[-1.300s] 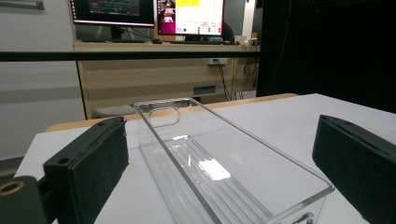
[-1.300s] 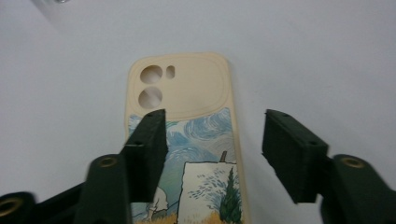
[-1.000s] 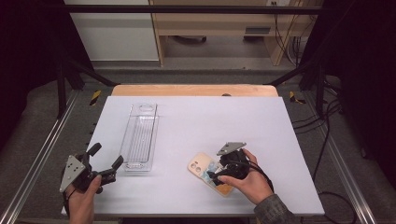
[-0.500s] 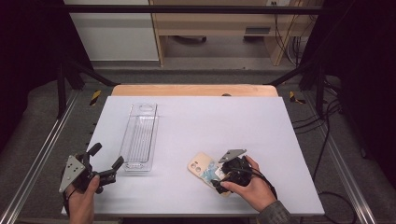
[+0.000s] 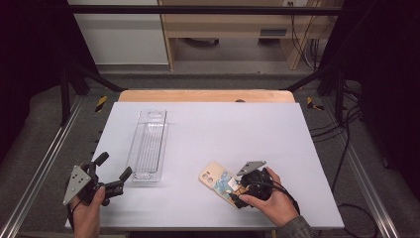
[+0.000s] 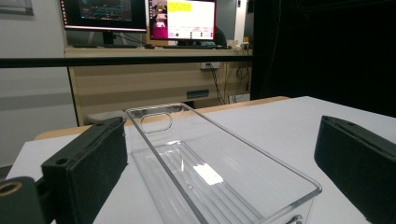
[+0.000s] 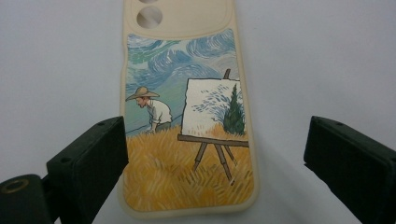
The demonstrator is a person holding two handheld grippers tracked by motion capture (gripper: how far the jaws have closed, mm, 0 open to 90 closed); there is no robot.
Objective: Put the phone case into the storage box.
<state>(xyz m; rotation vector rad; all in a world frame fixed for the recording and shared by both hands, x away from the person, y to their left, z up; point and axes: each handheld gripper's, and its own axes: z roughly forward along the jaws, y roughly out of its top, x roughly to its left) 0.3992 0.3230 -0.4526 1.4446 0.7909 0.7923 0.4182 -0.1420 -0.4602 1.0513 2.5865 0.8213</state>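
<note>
Straddling the phone case (image 7: 187, 140), the right claw (image 7: 215, 163) gapes.

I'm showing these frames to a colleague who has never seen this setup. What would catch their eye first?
Probably the phone case with its painted scene of a straw-hatted painter and an easel in a yellow field, lying flat on the white table near the front edge, between the open jaws of the right gripper. Next, the clear plastic tray at the table's left, just ahead of the left gripper, which is open as well.
</note>
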